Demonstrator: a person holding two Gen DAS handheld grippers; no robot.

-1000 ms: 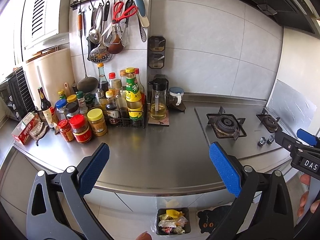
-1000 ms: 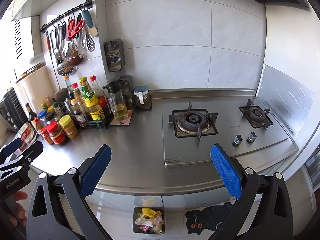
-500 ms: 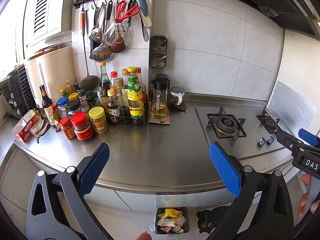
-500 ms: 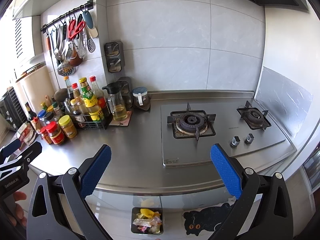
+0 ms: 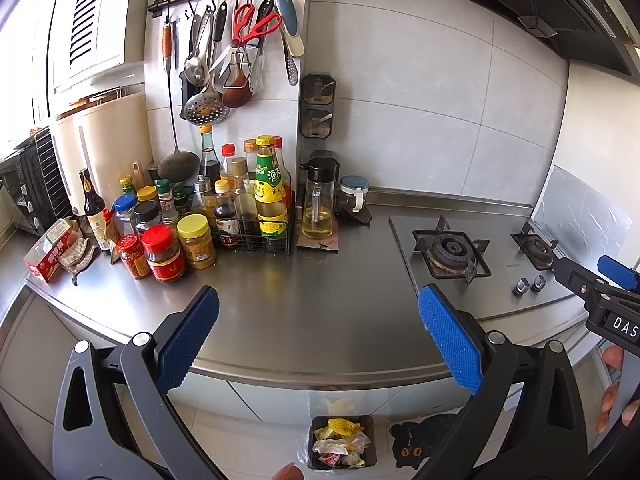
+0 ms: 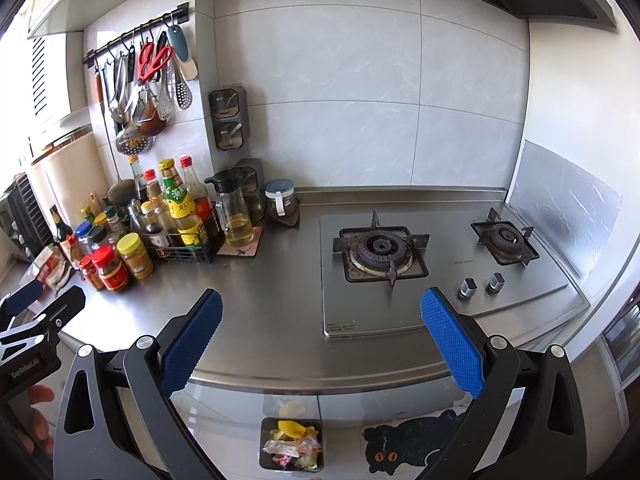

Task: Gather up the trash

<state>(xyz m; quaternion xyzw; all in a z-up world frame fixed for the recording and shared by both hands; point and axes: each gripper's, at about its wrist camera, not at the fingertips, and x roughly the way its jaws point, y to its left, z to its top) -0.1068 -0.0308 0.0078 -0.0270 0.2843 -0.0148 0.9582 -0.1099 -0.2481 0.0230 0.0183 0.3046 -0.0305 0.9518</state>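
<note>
Status, both units: I read the left hand-held gripper [image 5: 318, 336] w/ blue pads spread wide, nothing between them; right hand-held gripper [image 6: 321, 338] same, spread wide, nothing held. Both hover above the front edge of the bare stainless-steel table [image 5: 304, 304]. Small black rectangular trash bin [image 5: 343, 442] w/ yellow and white crumpled wrappers sits on the floor below that edge, beside a black cat-shaped floor mat [image 6: 416, 446].

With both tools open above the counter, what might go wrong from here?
1. The trash bin on the floor looks nearly full, so added pieces may spill out.
2. Jars such as the yellow-lidded jar stand crowded near the counter front; a sweeping left tool might topple them.
</note>
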